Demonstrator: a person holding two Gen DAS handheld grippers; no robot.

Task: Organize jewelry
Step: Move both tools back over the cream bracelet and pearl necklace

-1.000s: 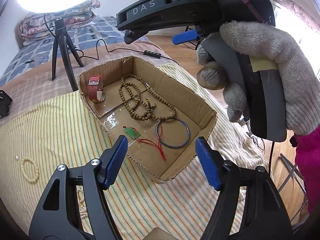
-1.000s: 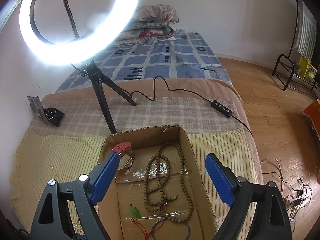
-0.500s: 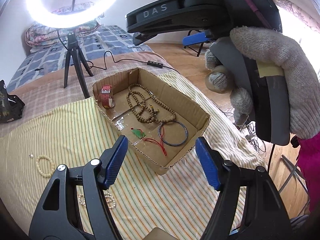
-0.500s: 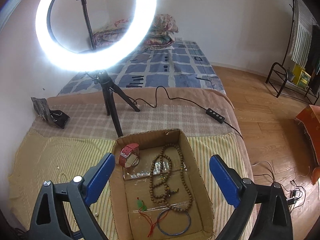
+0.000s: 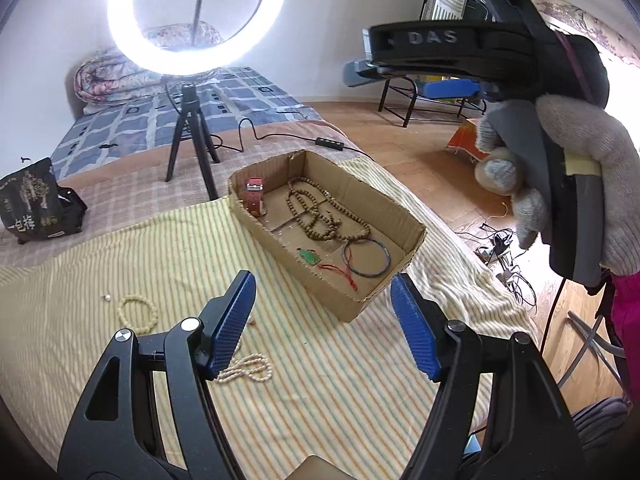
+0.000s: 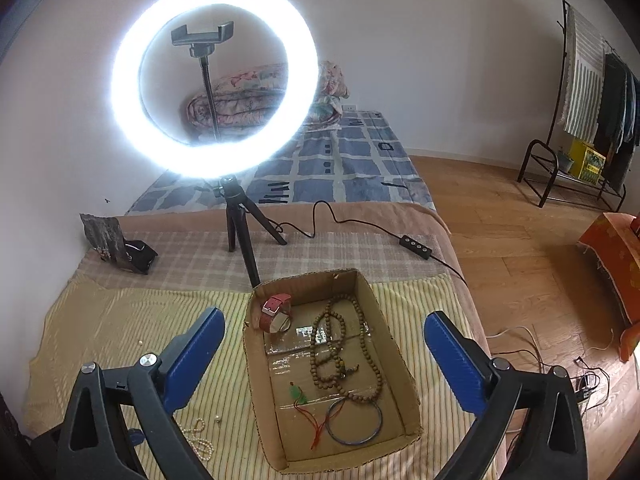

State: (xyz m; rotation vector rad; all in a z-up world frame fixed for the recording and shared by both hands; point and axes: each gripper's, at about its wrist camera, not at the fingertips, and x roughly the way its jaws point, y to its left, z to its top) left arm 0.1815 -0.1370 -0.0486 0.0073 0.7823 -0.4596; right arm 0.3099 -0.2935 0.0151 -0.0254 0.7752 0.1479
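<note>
Cardboard box (image 6: 394,354) lengthwise away from both grippers' empty, wide-apart fingers (image 5: 232,322), beads (image 6: 340,354) along it.

"DAS" stands in raised letters on the right tool (image 5: 412,76); the black bag's (image 5: 34,204) print is unreadable.

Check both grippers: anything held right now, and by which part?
Nothing is held. The left gripper has open jaws over the striped cloth. The right gripper has just been opening its jaws, with nothing between them, above the cardboard box.
</note>
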